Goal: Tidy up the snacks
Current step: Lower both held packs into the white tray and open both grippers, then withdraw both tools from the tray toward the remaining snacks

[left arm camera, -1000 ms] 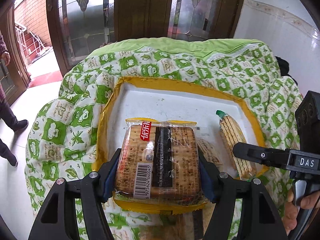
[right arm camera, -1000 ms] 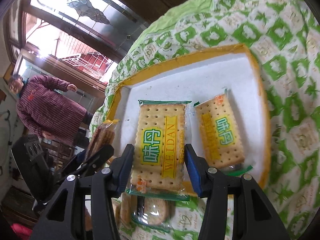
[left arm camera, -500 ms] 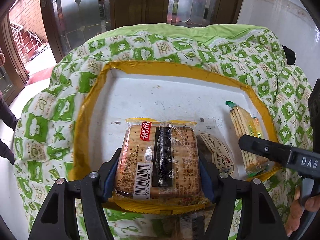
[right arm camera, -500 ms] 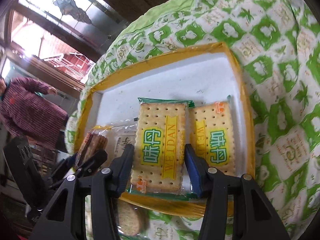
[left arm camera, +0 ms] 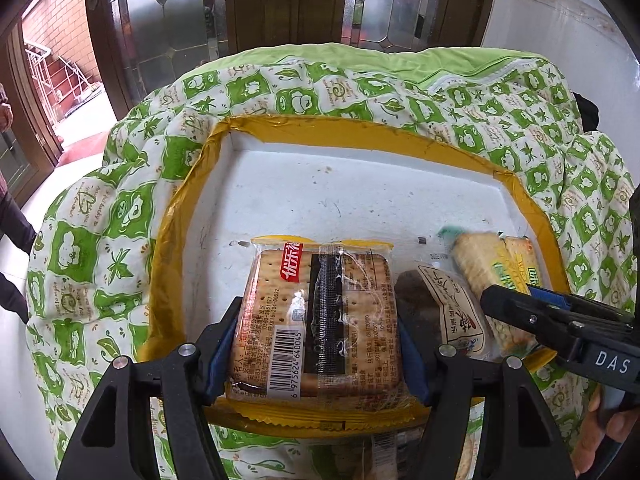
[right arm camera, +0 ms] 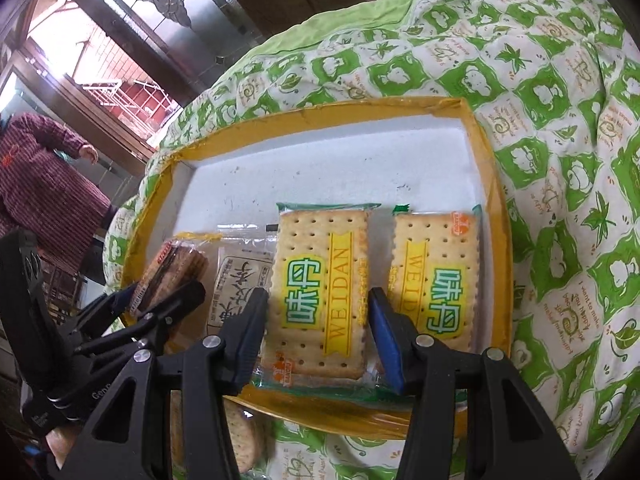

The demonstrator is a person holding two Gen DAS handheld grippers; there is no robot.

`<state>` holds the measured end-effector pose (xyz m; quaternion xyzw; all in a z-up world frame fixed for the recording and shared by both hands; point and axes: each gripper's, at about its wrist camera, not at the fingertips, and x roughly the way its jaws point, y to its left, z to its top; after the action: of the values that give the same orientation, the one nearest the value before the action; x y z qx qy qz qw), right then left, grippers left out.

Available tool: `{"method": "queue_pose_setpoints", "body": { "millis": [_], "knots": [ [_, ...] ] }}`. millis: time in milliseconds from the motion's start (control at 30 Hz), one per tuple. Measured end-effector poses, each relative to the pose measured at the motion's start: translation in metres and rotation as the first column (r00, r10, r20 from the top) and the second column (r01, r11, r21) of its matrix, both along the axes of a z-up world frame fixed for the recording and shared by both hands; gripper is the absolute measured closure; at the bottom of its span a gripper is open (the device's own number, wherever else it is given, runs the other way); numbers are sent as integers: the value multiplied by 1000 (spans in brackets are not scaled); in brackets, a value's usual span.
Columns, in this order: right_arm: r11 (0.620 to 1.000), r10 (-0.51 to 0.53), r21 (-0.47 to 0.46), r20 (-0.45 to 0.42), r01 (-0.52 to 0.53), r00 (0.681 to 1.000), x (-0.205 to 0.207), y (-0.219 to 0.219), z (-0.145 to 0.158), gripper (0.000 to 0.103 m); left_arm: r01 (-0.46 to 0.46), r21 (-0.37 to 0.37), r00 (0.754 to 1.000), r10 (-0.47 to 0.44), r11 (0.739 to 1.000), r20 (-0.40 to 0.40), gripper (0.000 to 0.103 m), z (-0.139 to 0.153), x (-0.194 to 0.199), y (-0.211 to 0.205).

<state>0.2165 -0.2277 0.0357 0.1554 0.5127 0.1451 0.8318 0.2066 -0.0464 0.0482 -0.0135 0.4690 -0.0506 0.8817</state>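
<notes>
The left tool (left arm camera: pixel 320 344) grips a yellow-edged cracker pack (left arm camera: pixel 320 320) over the tray (left arm camera: pixel 360 136); the right tool (right arm camera: pixel 316 336) seemingly clamps the Weidan pack (right arm camera: pixel 320 292) there. Both light, slippery, brittle; hold the long edges.

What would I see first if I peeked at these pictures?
Two grippers, each pinching a cracker packet over a yellow-rimmed white tray. The left gripper holds the barcode cracker packet; the right gripper holds a WEIDAN cracker packet. All around lies a green patterned quilt.
</notes>
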Motion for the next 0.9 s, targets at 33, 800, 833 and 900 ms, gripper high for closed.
{"method": "queue_pose_setpoints", "body": {
  "millis": [33,800,833,900],
  "knots": [
    [1000,1,-5,2,-1,1000,0,0,0,53,0,0,1000,0,1000,0,31,0,0,0],
    [997,-34,68,66,29,997,-11,-11,15,44,-31,7,1000,31,1000,6,21,4,-5,2],
    [997,-37,72,70,32,997,-12,-12,16,44,-31,10,999,31,999,12,19,5,-6,2],
    [997,-42,75,82,36,996,-15,-13,18,40,-33,16,999,32,999,26,14,7,-9,2]
  ]
}}
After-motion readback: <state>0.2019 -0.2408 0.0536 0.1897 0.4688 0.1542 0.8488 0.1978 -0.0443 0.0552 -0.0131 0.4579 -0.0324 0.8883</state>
